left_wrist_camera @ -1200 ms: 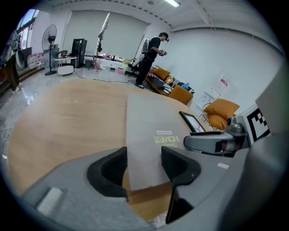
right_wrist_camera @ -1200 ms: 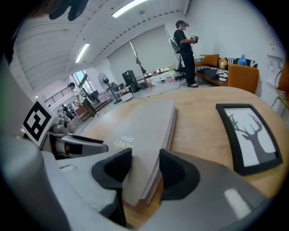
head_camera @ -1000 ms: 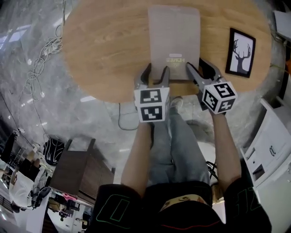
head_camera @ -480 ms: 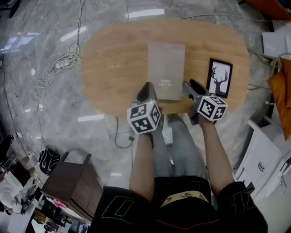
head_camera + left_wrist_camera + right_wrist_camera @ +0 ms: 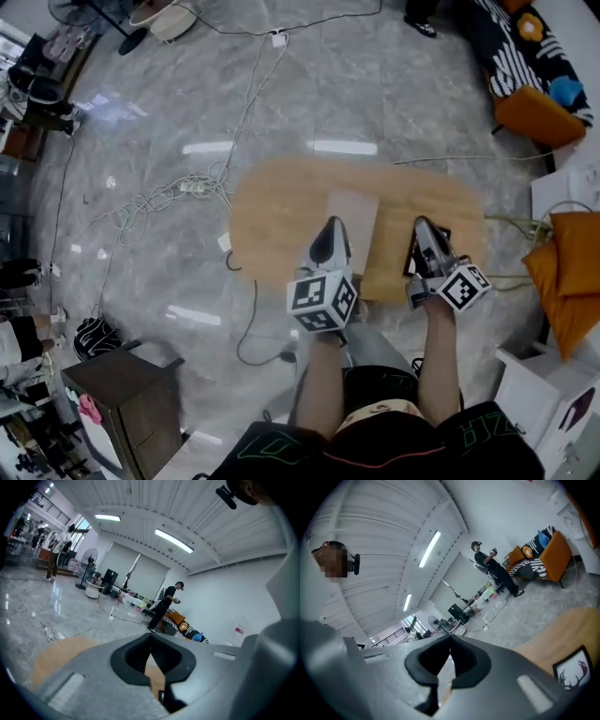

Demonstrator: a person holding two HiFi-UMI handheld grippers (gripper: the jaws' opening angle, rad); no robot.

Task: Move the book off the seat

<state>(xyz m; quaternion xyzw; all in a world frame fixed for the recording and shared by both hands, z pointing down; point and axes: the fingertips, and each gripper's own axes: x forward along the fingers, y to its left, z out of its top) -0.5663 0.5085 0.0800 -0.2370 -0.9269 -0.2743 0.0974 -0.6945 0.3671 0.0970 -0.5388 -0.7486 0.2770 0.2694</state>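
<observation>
The grey book [image 5: 354, 212] lies flat on the oval wooden top [image 5: 277, 208], far below me. My left gripper [image 5: 330, 229] hangs in the air over the book's near-left part, shut with nothing in it. My right gripper [image 5: 424, 229] is raised to the right of the book, also shut and empty. In the left gripper view the closed jaws [image 5: 151, 638] point over the wood [image 5: 56, 651]. In the right gripper view the closed jaws [image 5: 450, 641] meet above the wood [image 5: 562, 634], and the deer picture frame [image 5: 574, 672] lies at the lower right.
Cables [image 5: 159, 197] trail over the marble floor to the left. Orange cushions [image 5: 562, 272] sit on the right, with a striped sofa [image 5: 525, 56] at the far right. A dark cabinet [image 5: 131, 394] and a white unit [image 5: 544, 394] flank me. A person [image 5: 166, 604] stands across the room.
Both grippers have lifted away from the book's near edge and closed. The head view has risen, so the wooden top and book look smaller. The book stays flat on the wood.
</observation>
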